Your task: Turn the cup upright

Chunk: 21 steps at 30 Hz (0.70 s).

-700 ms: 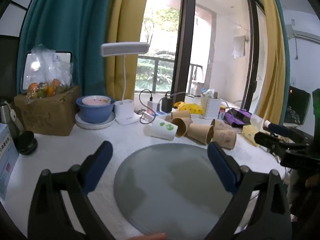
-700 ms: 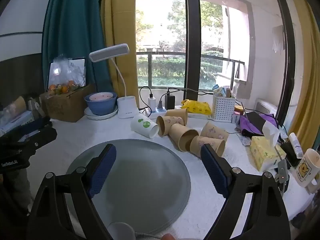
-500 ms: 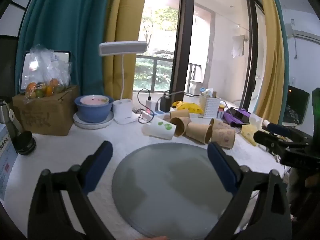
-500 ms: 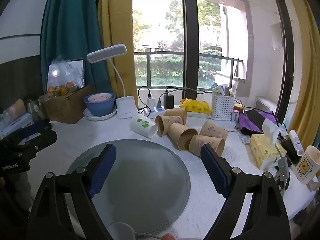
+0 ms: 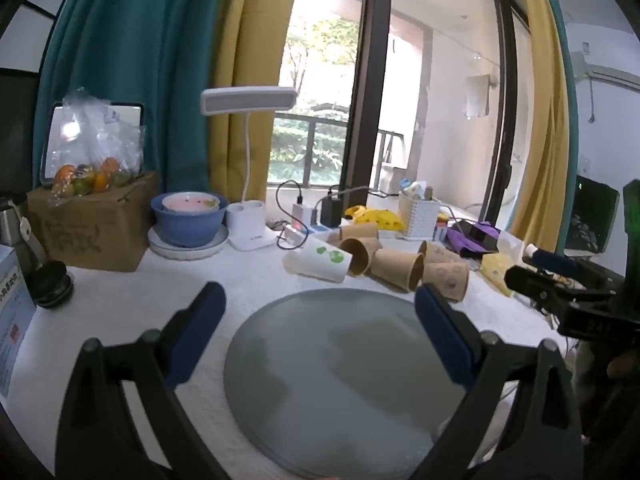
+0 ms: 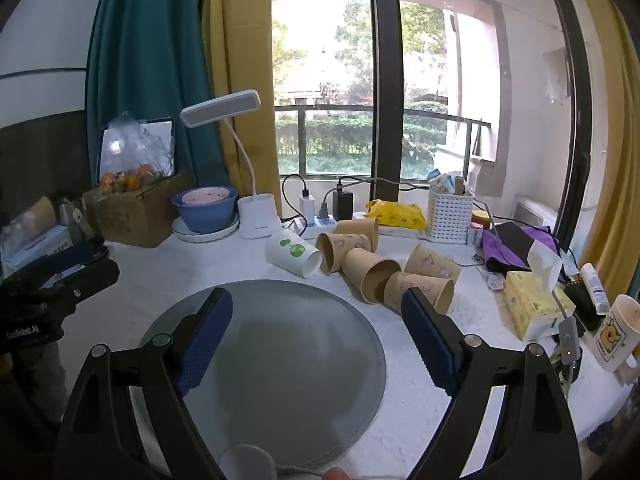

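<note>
Several paper cups lie on their sides behind a round grey mat (image 5: 340,376) (image 6: 276,364). A white cup with green dots (image 5: 320,263) (image 6: 293,253) lies leftmost. Brown cups (image 5: 398,270) (image 6: 370,274) lie beside it, and one brown cup (image 6: 357,228) stands upside down behind. My left gripper (image 5: 320,320) is open and empty over the mat. My right gripper (image 6: 316,320) is open and empty over the mat. Each gripper shows at the edge of the other's view.
A blue bowl on a plate (image 6: 205,210), a white desk lamp (image 6: 256,220), a cardboard box with fruit (image 5: 94,222), chargers, a white basket (image 6: 450,216), a yellow tissue box (image 6: 534,308) and a bear mug (image 6: 614,332) ring the white table (image 5: 132,292).
Both grippers have risen and eased back slightly; the table objects sit a little lower and smaller in view. Jaws stay open.
</note>
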Tool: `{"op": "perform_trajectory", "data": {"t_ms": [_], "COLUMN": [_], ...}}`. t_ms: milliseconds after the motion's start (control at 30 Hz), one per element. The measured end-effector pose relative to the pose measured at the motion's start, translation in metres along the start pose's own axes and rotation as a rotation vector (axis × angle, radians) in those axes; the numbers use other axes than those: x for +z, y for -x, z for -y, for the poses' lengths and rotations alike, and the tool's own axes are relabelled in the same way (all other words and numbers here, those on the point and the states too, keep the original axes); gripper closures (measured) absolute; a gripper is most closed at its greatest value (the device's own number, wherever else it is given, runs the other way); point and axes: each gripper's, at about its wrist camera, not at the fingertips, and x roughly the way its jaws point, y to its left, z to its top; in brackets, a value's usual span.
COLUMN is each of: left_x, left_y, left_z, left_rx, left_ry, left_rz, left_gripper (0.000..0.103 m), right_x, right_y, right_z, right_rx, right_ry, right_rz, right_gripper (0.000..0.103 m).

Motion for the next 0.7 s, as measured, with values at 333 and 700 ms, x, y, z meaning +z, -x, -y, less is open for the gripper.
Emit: {"op": "perform_trajectory", "data": {"t_ms": [333, 700], "left_x": [0.0011, 0.001], "left_y": [0.0001, 0.0011], "left_z": [-0.0012, 0.0001], "left_rx": [-0.001, -0.002], "left_ry": [0.009, 0.011], "left_rz": [0.0, 0.0], "left_gripper": [0.006, 0.006], "right_x": [0.002, 0.0023], "right_y": [-0.0012, -0.001], "right_z": [0.0003, 0.0011], "right_rx": [0.004, 0.005], "right_ry": [-0.001, -0.006], "right_rz": [-0.002, -0.001], "right_gripper": [0.015, 0.015]}}
